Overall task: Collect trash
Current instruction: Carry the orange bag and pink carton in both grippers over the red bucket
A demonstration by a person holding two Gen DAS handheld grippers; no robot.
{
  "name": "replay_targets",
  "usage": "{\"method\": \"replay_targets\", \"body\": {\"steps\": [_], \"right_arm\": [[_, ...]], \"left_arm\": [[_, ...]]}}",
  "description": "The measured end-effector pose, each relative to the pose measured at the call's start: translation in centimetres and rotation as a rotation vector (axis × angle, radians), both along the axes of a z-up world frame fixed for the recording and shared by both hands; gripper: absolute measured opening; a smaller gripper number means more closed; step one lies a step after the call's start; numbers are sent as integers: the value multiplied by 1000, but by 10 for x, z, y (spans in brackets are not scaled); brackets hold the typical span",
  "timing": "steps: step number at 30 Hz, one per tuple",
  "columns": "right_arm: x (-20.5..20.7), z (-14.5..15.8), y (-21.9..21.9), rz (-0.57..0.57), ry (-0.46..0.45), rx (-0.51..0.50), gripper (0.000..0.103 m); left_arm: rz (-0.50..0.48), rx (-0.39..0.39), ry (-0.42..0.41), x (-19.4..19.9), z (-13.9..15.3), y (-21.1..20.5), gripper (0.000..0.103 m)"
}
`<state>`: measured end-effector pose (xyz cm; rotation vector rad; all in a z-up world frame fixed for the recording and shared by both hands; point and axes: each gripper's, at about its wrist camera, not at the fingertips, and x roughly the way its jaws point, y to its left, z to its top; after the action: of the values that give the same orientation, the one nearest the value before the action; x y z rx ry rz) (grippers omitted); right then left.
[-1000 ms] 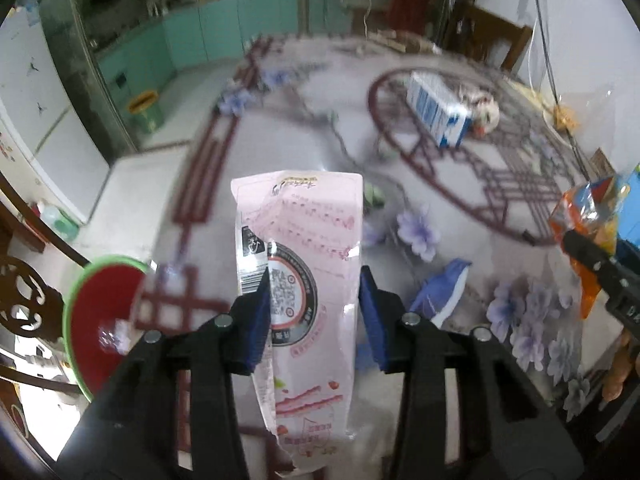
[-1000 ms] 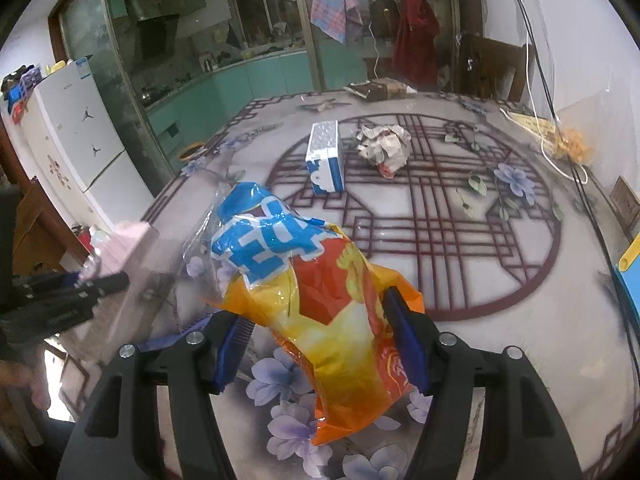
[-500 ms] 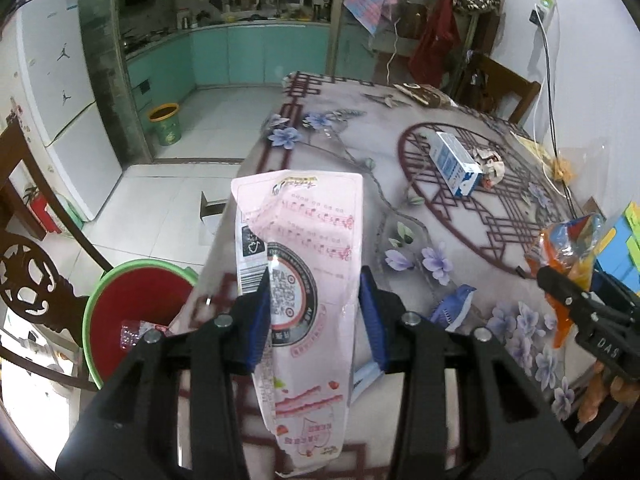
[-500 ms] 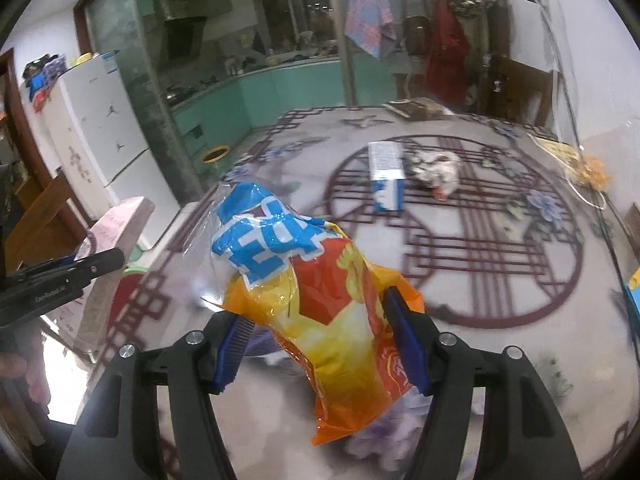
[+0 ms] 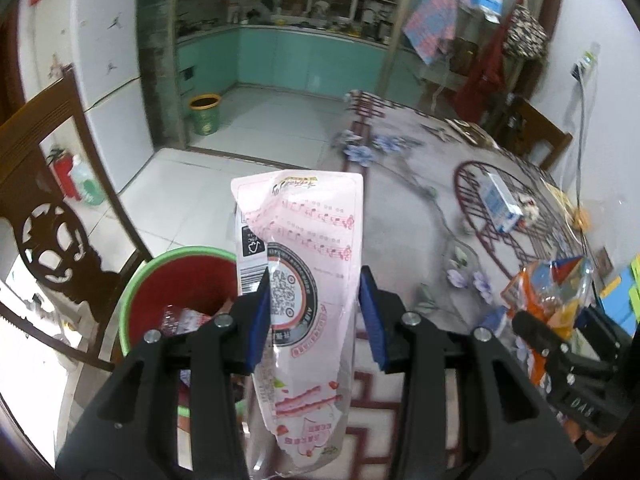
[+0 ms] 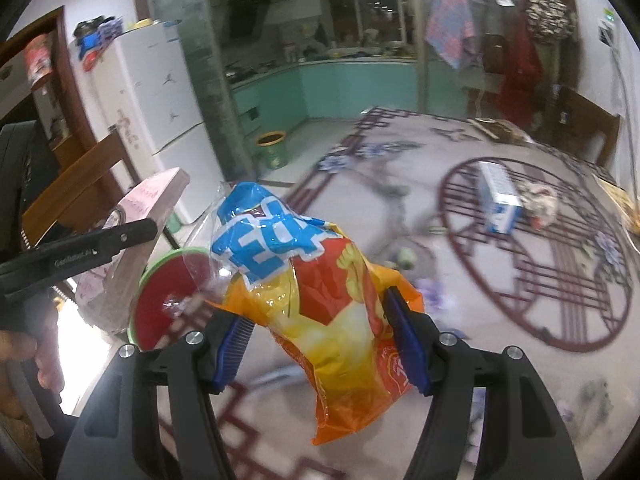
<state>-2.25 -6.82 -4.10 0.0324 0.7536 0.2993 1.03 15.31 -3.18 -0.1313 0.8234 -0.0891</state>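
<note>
- Where the view is nearest, the left gripper (image 5: pixel 312 312) stands clamped on a pink wrapper (image 5: pixel 304 280), blue pads pressed to both its sides; the wrapper stands upright and hangs below the fingers.
- Right gripper (image 6: pixel 320 344): clamped on a crumpled orange and blue snack bag (image 6: pixel 316 292), which bulges up between the pads and droops below them.
- Red bin with green rim (image 5: pixel 176 276): on the floor, just left of the table edge, below and left of the pink wrapper; some clear and red trash lies inside it. In the right wrist view it shows left of the snack bag, partly hidden.
- Table (image 5: pixel 400 216): grey cloth with a dark red lattice and purple flowers, right of the bin.
- Blue and white carton (image 6: pixel 500 196): on the far right part of the table, inside the round lattice.
- Crumpled paper (image 6: pixel 540 200): just right of the carton; contact unclear.
- Wooden chair (image 5: pixel 44 184): left, near the bin.
- Small yellow-rimmed bin (image 5: pixel 205 114): far on the tiled floor, by the white fridge (image 6: pixel 156 92).
</note>
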Motion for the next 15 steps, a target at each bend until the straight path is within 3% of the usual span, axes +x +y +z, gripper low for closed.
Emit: {"method": "replay_targets", "body": {"steps": [15], "right_arm": [[20,-2,85,167,-17,45,63]], "left_arm": [[226,-6,92,3,-26,95,40]]}}
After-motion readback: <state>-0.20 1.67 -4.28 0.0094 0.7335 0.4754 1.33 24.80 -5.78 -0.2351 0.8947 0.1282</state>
